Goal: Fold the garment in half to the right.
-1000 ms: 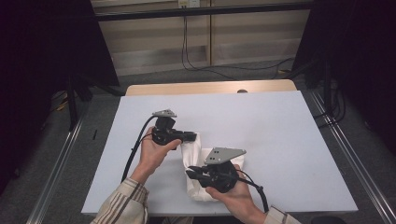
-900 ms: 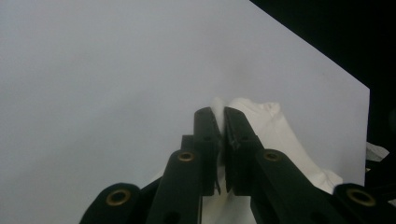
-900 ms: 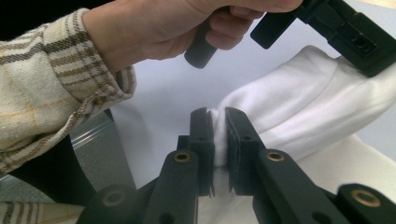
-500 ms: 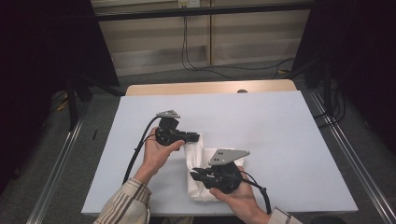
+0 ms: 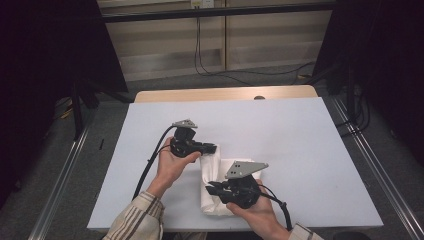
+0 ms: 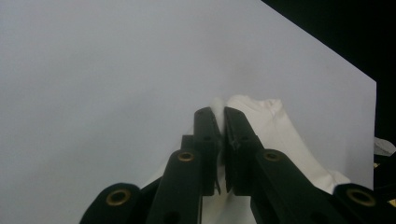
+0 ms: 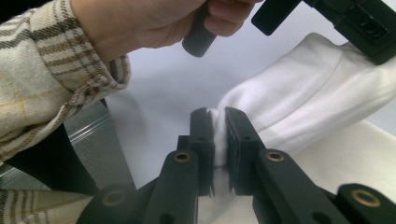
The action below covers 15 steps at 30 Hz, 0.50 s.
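A white cloth (image 5: pixel 214 172) lies bunched on the white table (image 5: pixel 300 150), near its front edge. My left gripper (image 5: pixel 214 148) points right and is shut on the cloth's far end; in the left gripper view the jaws (image 6: pixel 220 116) pinch a raised fold of the cloth (image 6: pixel 275 135). My right gripper (image 5: pixel 209 188) points left and is shut on the cloth's near left edge. In the right gripper view its jaws (image 7: pixel 218 116) clamp a fold of the cloth (image 7: pixel 299 93), which stretches up toward the left gripper (image 7: pixel 355 23).
The table's front edge (image 5: pixel 235 226) runs just below the cloth and the hands. A striped sleeve (image 5: pixel 137 217) comes in at the lower left. Black cables trail from both grippers. Bare table surface lies to the right and behind.
The left gripper has edged slightly to the right with the cloth end in it. The right gripper has barely shifted. Both grips are unchanged.
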### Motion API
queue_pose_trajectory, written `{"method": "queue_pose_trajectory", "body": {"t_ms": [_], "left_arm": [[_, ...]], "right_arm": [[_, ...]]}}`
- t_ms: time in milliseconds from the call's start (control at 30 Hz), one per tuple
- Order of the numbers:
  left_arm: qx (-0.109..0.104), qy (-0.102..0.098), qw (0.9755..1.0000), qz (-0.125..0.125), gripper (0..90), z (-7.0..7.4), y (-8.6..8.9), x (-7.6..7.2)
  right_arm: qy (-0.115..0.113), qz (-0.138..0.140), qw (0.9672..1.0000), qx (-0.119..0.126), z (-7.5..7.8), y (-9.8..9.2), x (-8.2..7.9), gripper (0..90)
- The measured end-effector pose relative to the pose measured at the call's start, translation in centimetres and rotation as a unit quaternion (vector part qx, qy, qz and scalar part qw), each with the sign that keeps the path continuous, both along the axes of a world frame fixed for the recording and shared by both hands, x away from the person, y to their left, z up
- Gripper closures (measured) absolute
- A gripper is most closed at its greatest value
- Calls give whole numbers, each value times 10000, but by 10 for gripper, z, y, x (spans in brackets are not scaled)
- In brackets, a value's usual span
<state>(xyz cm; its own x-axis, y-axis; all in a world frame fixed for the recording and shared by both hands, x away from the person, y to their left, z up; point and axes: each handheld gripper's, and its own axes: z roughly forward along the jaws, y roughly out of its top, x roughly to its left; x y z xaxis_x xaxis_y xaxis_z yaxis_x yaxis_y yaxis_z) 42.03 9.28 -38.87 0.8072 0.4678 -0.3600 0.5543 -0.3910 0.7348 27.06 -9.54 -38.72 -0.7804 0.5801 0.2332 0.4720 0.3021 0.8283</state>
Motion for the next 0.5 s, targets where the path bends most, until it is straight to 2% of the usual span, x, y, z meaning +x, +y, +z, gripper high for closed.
{"method": "queue_pose_trajectory", "body": {"t_ms": [500], "left_arm": [[44, 53, 10000, -3, 846, -6, -12, 1]], "right_arm": [[22, -133, 9999, -38, -6, -12, -2, 825]]}}
